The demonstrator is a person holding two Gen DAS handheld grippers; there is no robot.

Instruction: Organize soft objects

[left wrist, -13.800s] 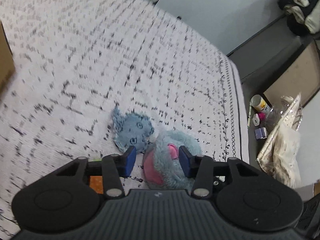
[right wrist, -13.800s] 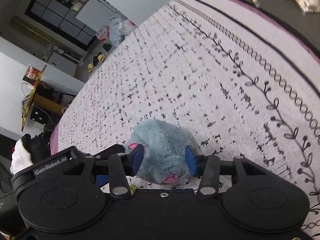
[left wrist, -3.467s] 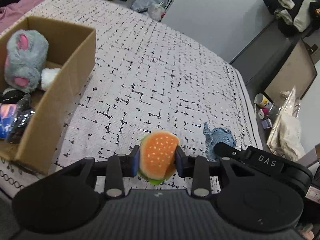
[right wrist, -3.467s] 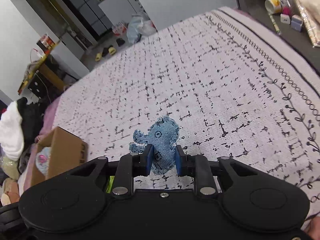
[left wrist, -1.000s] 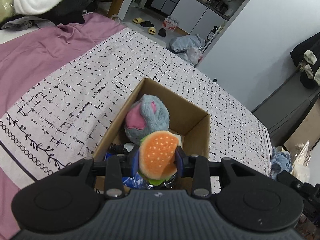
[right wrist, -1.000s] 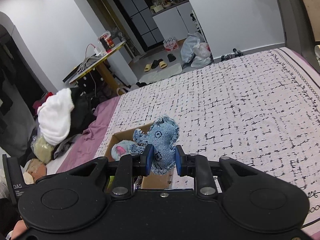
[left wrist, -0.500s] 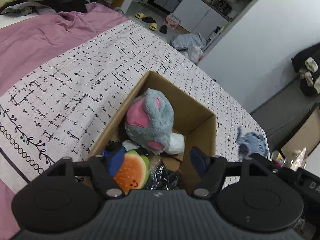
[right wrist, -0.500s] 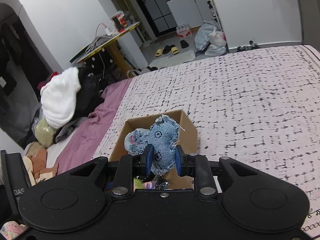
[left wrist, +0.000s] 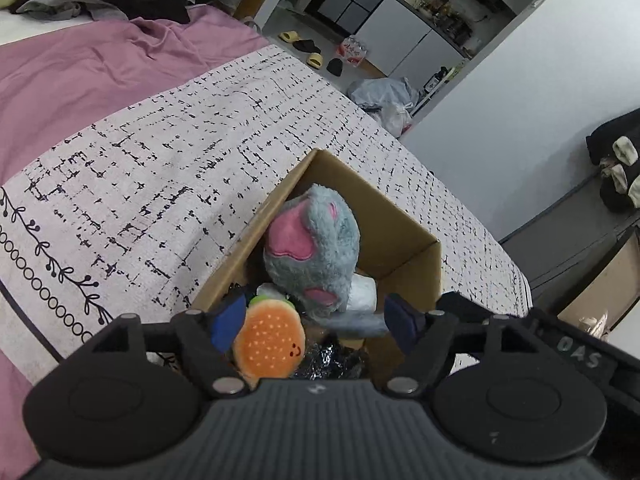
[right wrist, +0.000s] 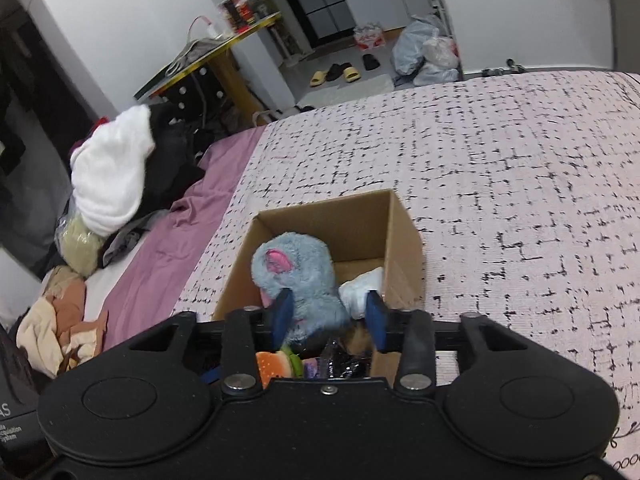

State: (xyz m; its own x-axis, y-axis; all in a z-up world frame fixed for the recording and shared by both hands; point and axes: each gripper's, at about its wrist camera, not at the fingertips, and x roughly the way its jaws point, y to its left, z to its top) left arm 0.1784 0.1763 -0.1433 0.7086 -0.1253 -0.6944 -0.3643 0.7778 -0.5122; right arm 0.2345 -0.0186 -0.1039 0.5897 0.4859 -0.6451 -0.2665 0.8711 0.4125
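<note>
A brown cardboard box (left wrist: 376,196) (right wrist: 320,216) stands on the patterned bedspread (left wrist: 140,152). Inside it are a grey-blue plush mouse with pink ears (left wrist: 316,244) (right wrist: 296,268), a white soft item (left wrist: 364,290) (right wrist: 364,284) and a plush burger (left wrist: 268,344) (right wrist: 272,362). A blue denim toy (left wrist: 352,322) lies just below the mouse. My left gripper (left wrist: 314,322) hovers over the box's near end, jaws opening, with the burger loose beside its left pad. My right gripper (right wrist: 329,315) is also over the box, jaws opening, with nothing pressed between the pads.
A purple sheet (left wrist: 80,60) covers the bed left of the bedspread. A heap of clothes (right wrist: 112,176) lies beyond it, near a yellow-edged table (right wrist: 208,60). Crinkled black wrapping (left wrist: 332,360) fills the box's near end. The right gripper's black body (left wrist: 576,356) crowds the lower right.
The left jaws spread and the burger dropped into the box. The right gripper came over the box, its jaws parted, and the denim toy left them.
</note>
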